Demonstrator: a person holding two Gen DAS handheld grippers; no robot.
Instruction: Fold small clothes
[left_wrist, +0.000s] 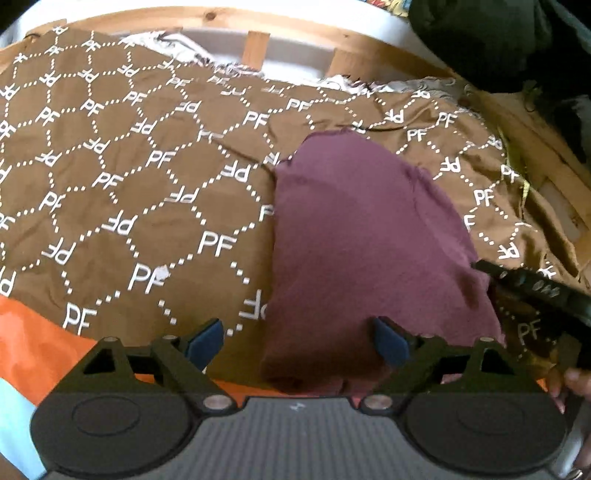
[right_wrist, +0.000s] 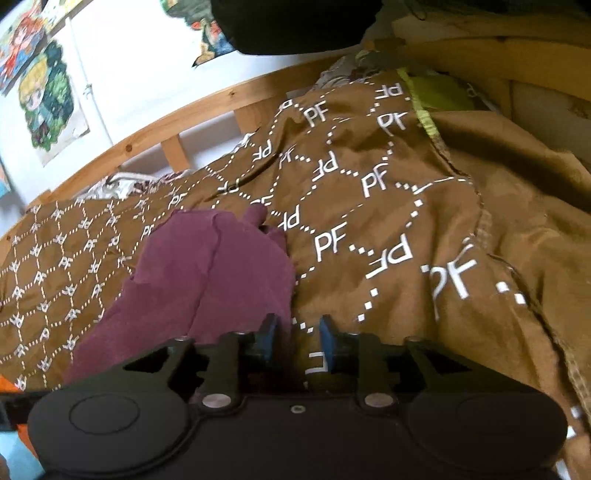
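While the brown patterned sheet (left_wrist: 110, 177) covers the bed, the left gripper (left_wrist: 297, 341) hangs spread over the maroon garment (left_wrist: 362, 236) lying on it; the right gripper (right_wrist: 295, 343), partly parted, grips nothing beside the garment's edge.

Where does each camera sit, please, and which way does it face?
Left wrist: behind the left claw, open; faces along the brown sheet toward the wooden rail; maroon cloth ahead; right claw at the right edge.
Right wrist: behind the right claw, slightly open; faces the sheet and the posters.
Shared: cloth, sheet, rail.
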